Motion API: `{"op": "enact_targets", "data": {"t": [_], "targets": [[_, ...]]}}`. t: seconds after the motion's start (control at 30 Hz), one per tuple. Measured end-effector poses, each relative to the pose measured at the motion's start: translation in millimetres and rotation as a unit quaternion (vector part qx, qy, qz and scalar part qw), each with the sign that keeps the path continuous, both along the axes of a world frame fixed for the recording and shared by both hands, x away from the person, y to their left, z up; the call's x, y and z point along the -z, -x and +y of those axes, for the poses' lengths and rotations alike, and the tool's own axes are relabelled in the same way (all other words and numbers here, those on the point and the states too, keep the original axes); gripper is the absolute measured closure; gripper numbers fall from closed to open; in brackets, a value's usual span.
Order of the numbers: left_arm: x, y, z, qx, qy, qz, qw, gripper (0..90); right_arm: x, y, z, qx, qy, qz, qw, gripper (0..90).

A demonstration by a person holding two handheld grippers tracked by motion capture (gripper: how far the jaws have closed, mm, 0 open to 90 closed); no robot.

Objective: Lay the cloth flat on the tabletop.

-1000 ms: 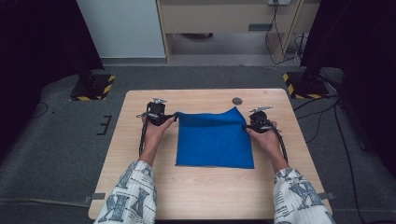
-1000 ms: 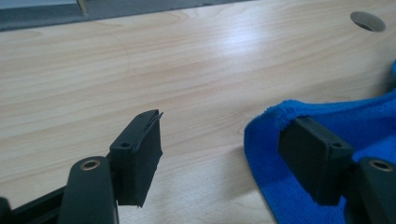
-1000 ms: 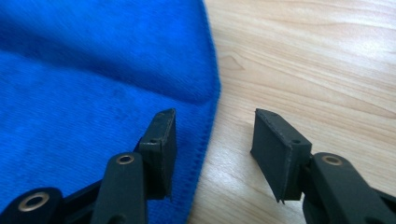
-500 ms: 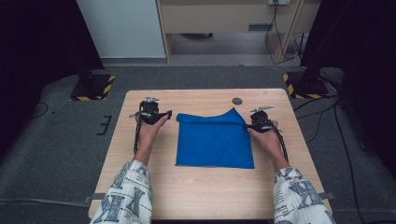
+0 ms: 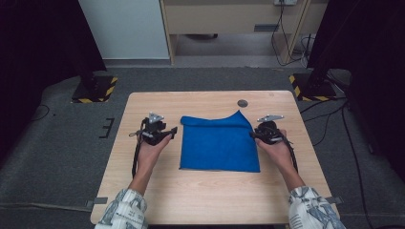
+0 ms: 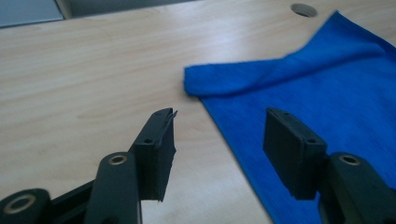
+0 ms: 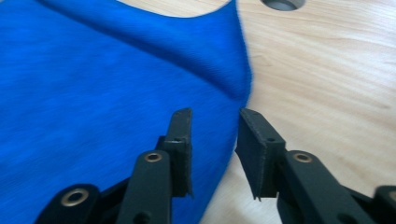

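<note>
A blue cloth (image 5: 219, 145) lies flat in the middle of the wooden table (image 5: 205, 200), its far edge folded over into a soft ridge (image 6: 261, 77). My left gripper (image 5: 174, 131) sits just left of the cloth's far-left corner. In the left gripper view it (image 6: 222, 116) is open; its jaws have just been closing with nothing between them. My right gripper (image 5: 253, 135) is at the cloth's right edge (image 7: 233, 116). It (image 7: 215, 114) is open with a narrow gap; its jaws have just been closing. The cloth's edge lies under that gap, and the pads are not pressing on it.
A round hole (image 5: 242, 103) sits in the tabletop just beyond the cloth's far-right corner. Bare wood surrounds the cloth on all sides. Yellow-and-black striped stand bases (image 5: 98, 88) rest on the floor past both far corners of the table.
The left gripper swung out to the left, then came back toward the cloth and nearer the person. The right gripper shifted slightly nearer. Both jaw gaps look narrower. The cloth has not moved.
</note>
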State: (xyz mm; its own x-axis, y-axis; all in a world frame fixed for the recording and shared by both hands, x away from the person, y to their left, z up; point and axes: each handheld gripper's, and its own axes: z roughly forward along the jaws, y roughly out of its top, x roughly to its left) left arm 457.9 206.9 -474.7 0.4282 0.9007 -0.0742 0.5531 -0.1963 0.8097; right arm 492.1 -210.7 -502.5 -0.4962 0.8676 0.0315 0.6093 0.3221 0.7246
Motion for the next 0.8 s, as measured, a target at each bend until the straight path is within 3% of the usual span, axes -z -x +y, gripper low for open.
{"op": "enact_targets", "data": {"t": [0.17,0.33,0.57,0.73,0.8], "targets": [[13.7,26.0,-10.1,0.034,0.0,0.008,0.9994,46.4,1.3,25.3,0.3,-0.017,-0.007,-0.003,0.9998,68.3],[25.6,48.2,-14.0,0.052,-0.008,0.012,0.9986,45.9,7.5,48.5,-2.9,-0.028,-0.013,-0.001,0.9995,69.2],[35.3,69.0,-19.1,0.069,-0.018,0.02,0.9972,38.4,17.3,73.3,-7.5,-0.03,-0.007,0.006,0.9995,60.0],[49.1,80.0,-28.2,0.093,-0.054,0.04,0.9935,37.9,21.7,83.3,-11.7,-0.028,-0.014,0.016,0.9994,56.3],[50.9,80.5,-29.4,0.096,-0.059,0.042,0.9928,38.5,22.8,86.0,-10.6,-0.028,-0.009,0.016,0.9994,55.8]]}}
